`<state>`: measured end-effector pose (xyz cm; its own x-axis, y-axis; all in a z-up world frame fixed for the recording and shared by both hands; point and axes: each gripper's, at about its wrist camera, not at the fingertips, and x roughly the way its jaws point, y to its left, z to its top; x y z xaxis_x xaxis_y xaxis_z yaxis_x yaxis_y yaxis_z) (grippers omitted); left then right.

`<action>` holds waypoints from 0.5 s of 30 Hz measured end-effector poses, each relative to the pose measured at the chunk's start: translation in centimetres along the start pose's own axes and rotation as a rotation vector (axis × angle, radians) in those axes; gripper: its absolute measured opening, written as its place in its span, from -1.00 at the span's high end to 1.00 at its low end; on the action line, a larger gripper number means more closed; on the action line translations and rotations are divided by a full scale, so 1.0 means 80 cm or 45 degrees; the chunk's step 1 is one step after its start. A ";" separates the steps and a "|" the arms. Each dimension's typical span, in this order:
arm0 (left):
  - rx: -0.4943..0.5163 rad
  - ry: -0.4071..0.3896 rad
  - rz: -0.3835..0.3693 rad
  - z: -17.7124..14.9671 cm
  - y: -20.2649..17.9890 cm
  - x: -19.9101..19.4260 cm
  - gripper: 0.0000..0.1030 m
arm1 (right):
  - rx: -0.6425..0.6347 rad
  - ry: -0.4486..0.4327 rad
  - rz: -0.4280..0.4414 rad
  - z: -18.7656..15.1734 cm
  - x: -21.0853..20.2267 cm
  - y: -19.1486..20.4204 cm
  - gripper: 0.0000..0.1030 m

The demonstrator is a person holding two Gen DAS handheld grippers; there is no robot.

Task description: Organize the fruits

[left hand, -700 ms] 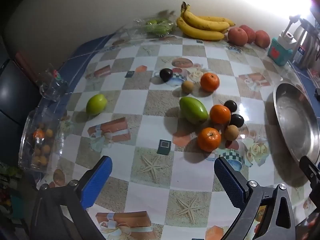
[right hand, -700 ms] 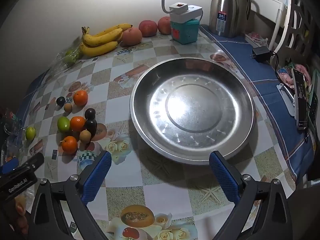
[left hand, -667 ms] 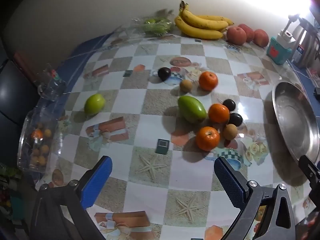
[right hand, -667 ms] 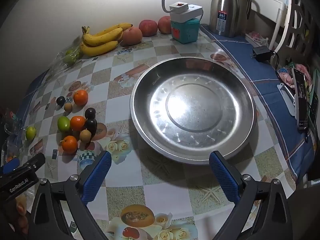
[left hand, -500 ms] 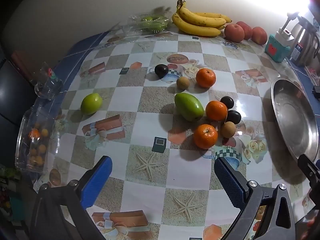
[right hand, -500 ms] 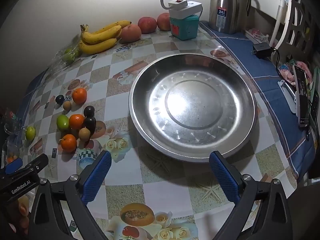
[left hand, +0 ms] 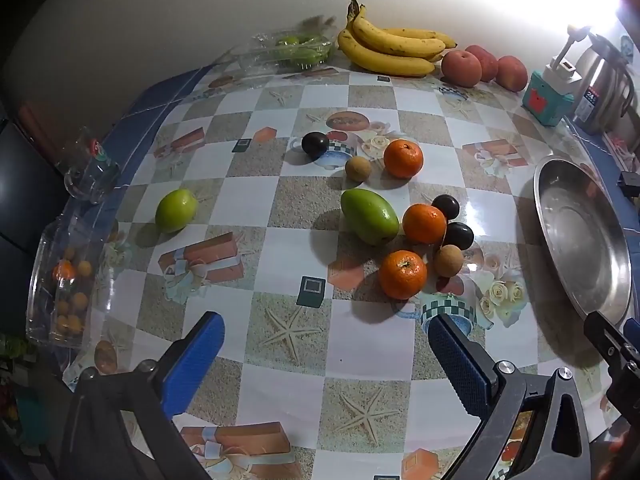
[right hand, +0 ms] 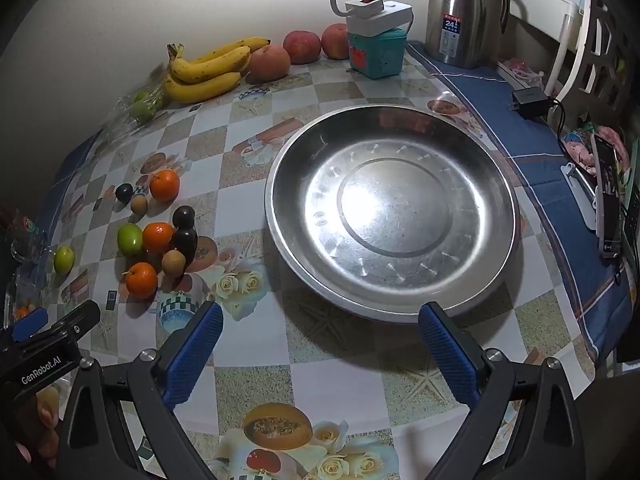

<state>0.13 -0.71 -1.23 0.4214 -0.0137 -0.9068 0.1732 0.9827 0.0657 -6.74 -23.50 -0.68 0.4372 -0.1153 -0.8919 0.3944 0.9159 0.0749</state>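
Lying pointed end toward the metal basin (left hand: 580, 240), the green mango (left hand: 370, 216) sits untouched; both jaws gape wide, empty.

The left wrist view is shifted: the fruit cluster around the green mango (left hand: 370, 216) is now seen slightly lower and further left in the frame than before, and more of the steel basin (left hand: 580, 236) is brought into sight at the right edge. In the right wrist view the steel basin (right hand: 394, 210) is framed a little higher, and the left gripper (right hand: 48, 332) is seen slightly further in at the lower left. No fruit is displaced on the tablecloth (left hand: 280, 320).
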 end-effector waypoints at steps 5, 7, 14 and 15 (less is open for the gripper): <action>-0.012 0.012 -0.002 0.000 0.002 0.002 -1.00 | 0.000 0.001 0.001 -0.001 0.001 0.000 -0.91; -0.016 0.013 -0.002 0.000 0.003 0.003 -1.00 | -0.002 0.002 0.002 0.000 0.001 -0.001 -0.91; -0.022 0.022 0.000 0.001 0.003 0.005 -1.00 | -0.003 0.009 0.001 -0.002 0.003 -0.001 -0.91; -0.023 0.024 -0.001 0.001 0.003 0.005 -1.00 | -0.004 0.010 0.000 -0.002 0.003 -0.001 -0.91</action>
<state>0.43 -0.50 -1.54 0.4048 -0.0109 -0.9143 0.1569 0.9859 0.0577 -6.78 -23.51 -1.00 0.4311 -0.1123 -0.8953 0.3920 0.9170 0.0737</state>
